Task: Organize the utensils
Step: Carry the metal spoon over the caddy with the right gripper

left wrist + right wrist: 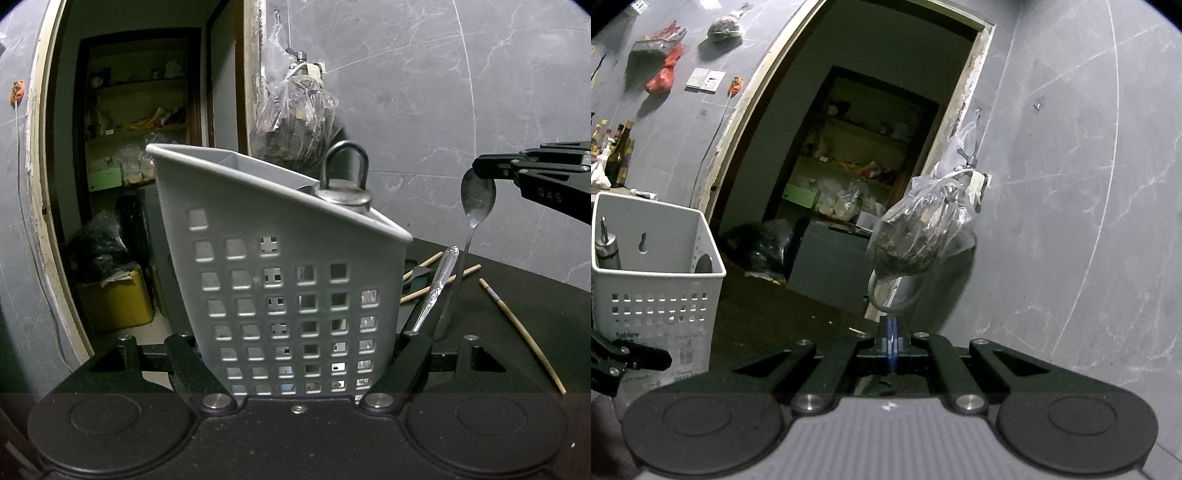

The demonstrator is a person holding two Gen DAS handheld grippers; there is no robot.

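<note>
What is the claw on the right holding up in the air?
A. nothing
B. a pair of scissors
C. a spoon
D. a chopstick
C: the right gripper is pinched on the bowl of a shiny spoon, whose handle hangs down beside the grey basket.

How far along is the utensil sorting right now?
Done: one metal tool with a loop handle stands in the gray caddy. In hand: the right gripper pinches a spoon by its bowl; the left gripper grips the caddy. Left: chopsticks and a silver handle on the table.
</note>
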